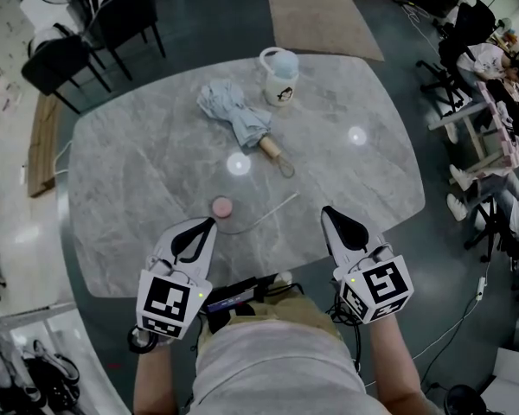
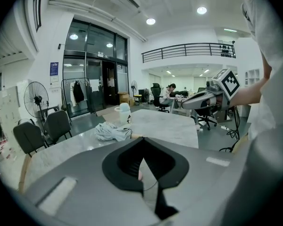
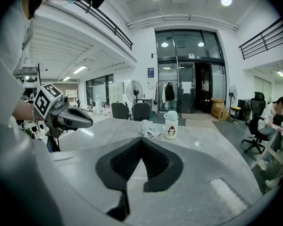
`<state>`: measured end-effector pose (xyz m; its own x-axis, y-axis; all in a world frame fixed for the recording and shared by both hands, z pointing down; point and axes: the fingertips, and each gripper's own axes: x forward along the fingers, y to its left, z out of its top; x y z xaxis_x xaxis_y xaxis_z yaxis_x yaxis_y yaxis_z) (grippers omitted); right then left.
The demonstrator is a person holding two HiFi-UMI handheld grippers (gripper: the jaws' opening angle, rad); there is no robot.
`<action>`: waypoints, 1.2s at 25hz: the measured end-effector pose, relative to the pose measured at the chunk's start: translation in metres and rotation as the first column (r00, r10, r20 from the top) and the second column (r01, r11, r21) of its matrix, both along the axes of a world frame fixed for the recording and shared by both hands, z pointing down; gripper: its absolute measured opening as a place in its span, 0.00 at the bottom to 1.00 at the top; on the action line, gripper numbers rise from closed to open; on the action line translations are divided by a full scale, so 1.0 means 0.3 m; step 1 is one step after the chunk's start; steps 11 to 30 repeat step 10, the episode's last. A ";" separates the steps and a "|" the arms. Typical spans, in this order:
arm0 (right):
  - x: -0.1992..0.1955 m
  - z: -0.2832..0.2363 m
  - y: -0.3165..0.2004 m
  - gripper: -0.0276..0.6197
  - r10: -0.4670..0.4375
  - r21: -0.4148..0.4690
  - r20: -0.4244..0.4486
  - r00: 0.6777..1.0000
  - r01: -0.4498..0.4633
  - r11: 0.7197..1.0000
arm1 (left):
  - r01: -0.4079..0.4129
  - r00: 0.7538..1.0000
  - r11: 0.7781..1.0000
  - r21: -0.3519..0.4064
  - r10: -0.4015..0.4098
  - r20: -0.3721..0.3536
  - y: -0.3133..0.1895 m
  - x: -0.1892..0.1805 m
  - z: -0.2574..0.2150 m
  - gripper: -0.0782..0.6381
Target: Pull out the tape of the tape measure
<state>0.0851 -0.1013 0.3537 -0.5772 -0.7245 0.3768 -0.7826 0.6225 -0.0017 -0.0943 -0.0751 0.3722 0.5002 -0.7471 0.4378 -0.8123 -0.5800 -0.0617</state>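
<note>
A small round pink tape measure (image 1: 221, 206) lies on the grey marble table (image 1: 138, 171), near its front edge. A thin pale strip of tape (image 1: 272, 210) runs from it to the right. My left gripper (image 1: 211, 221) hangs just in front of the pink case, shut with nothing in it. My right gripper (image 1: 326, 209) is shut and empty too, a little right of the tape's far end. In the left gripper view the jaws (image 2: 142, 141) meet, with a bit of pink (image 2: 140, 174) showing below them. The closed jaws (image 3: 141, 140) point across the table in the right gripper view.
A folded grey umbrella (image 1: 238, 115) with a wooden handle lies mid-table, and a white lidded mug (image 1: 279, 74) stands behind it. Black chairs (image 1: 95, 33) stand at the far left, with a wooden bench (image 1: 41, 141) beside the table. People sit at desks (image 1: 493, 67) on the right.
</note>
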 end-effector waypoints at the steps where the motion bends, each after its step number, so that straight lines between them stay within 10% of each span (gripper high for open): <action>1: 0.001 0.002 0.001 0.05 0.001 -0.001 0.000 1.000 -0.001 1.000 | -0.002 1.000 1.000 -0.001 0.002 0.001 0.000 0.002 0.002 0.13; 30: 0.023 0.008 -0.007 0.05 0.022 -0.006 0.002 1.000 -0.022 1.000 | -0.006 1.000 1.000 -0.006 0.006 -0.012 -0.005 0.014 0.010 0.13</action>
